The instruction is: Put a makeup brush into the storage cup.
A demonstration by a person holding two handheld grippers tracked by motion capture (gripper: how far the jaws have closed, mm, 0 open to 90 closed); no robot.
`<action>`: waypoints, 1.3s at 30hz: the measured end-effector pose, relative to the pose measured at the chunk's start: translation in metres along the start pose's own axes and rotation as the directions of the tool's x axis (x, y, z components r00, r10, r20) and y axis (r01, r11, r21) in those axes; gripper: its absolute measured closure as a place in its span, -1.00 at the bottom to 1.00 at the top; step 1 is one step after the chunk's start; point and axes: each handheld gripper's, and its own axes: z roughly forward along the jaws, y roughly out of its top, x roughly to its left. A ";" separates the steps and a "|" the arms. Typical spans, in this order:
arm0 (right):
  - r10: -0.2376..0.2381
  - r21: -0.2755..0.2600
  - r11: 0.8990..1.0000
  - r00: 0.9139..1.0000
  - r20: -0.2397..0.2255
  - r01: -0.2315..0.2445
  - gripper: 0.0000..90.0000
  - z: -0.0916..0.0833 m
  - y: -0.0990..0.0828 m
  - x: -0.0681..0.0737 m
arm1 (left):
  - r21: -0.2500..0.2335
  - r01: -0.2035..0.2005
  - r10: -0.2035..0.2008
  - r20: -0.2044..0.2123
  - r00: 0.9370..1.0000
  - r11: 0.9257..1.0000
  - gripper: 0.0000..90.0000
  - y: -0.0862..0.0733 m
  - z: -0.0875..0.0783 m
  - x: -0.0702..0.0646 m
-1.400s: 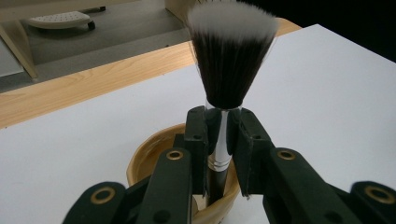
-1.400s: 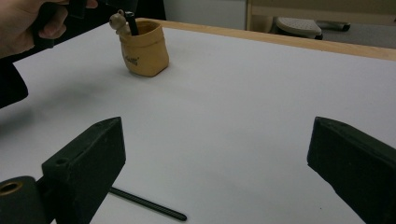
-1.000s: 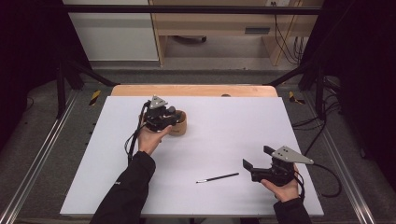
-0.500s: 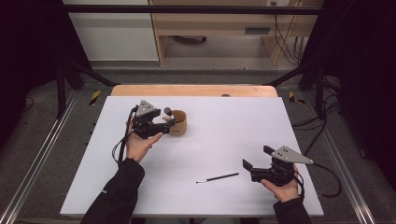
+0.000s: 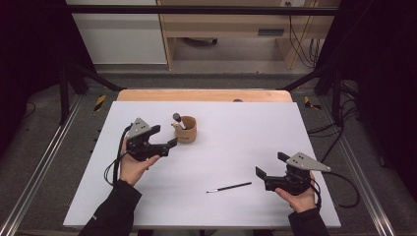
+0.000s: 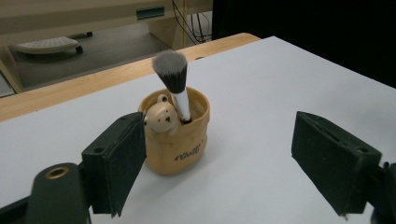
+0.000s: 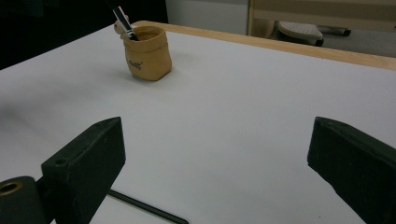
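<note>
R gripper (image 5: 268, 178) sits lower right of the high view, jaws wide apart w/ nothing between them, palm cradling it from below. Just left of it, bottom centre, the thin brush (image 5: 229, 187) lies flat on the white table (image 5: 305, 132), tip end toward frame left. In the right gripper view that same thin brush (image 7: 144, 209) crosses the bottom edge, just beside the left jaw, not touched.

Judging by the layout, the step in hand is fetching this brush & adding it to the cup. To do it well: come down over the handle's mid part, jaws across the shaft not along it, since it's slim & flat on the surface and could roll or skate away if nudged from one side. Close gently, lift level.

Farther up, centre left of the high view, L gripper (image 5: 164, 146) has just been opening; jaws now stand wide, empty, near the cup (image 5: 186, 130) but apart from it. In the left gripper view the cup (image 6: 176, 135), tan w/ a small bear face, stands upright mid-frame beyond the jaws, w/ the big powder brush (image 6: 173, 79) in it, bristles up, leaning slightly.

For the drop: aim handle-down into the free side of the cup, away from the big brush. The cup looks light, prob. tips easily, so L could steady it.
</note>
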 end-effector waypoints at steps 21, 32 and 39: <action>-0.019 0.004 1.000 1.000 -0.011 0.019 -0.90 -0.003 0.005 0.003 | 0.025 -0.012 0.011 0.001 1.000 1.000 -0.71 -0.040 -0.043 -0.002; -0.026 -0.001 1.000 0.999 -0.018 0.026 -0.90 -0.005 0.007 0.007 | 0.006 0.003 -0.003 -0.022 1.000 1.000 -0.73 -0.048 -0.065 0.003; -0.032 0.020 0.999 0.999 -0.021 0.032 -0.90 -0.002 0.006 0.009 | 0.007 0.017 -0.017 -0.026 1.000 1.000 -0.73 -0.054 -0.071 0.009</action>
